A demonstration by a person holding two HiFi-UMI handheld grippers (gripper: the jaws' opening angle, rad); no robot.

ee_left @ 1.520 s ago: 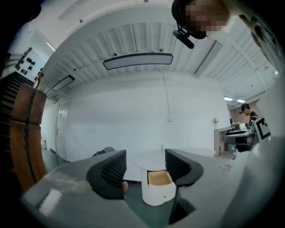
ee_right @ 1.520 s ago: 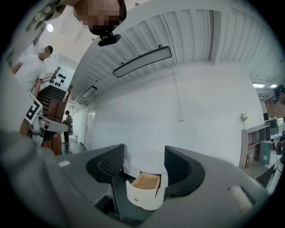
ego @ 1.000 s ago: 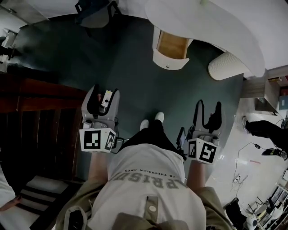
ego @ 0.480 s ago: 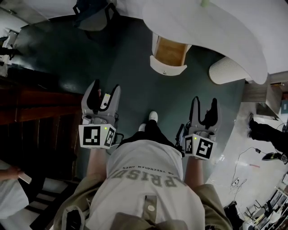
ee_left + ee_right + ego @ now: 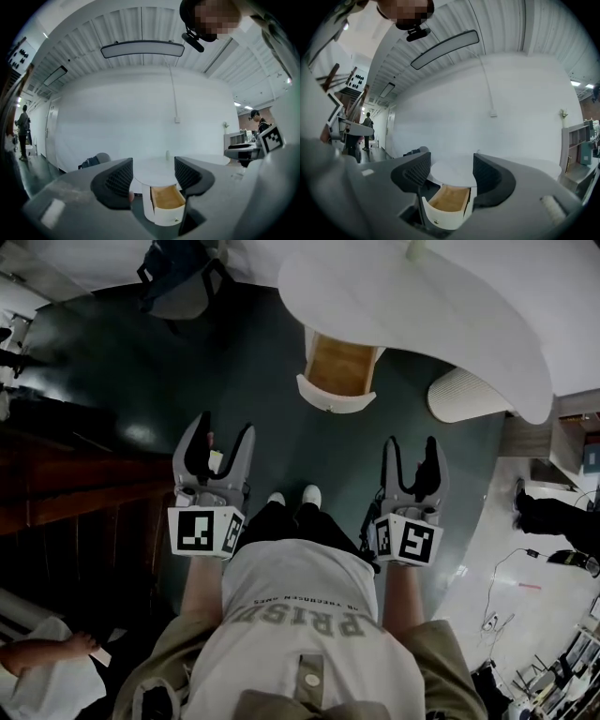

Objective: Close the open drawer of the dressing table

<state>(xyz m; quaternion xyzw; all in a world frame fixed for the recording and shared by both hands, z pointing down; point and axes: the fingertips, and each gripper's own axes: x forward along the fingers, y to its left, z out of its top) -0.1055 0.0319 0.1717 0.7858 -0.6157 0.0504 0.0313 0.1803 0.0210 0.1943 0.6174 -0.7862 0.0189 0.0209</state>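
Facing open drawer (image 5: 339, 367), both claws apart, empty

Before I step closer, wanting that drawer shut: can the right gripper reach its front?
Likely yes, once it moves forward: the right gripper, open and empty, faces the drawer, with only floor between.

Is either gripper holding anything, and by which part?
Nothing is held: left gripper and right gripper are both open and empty, short of the open drawer.
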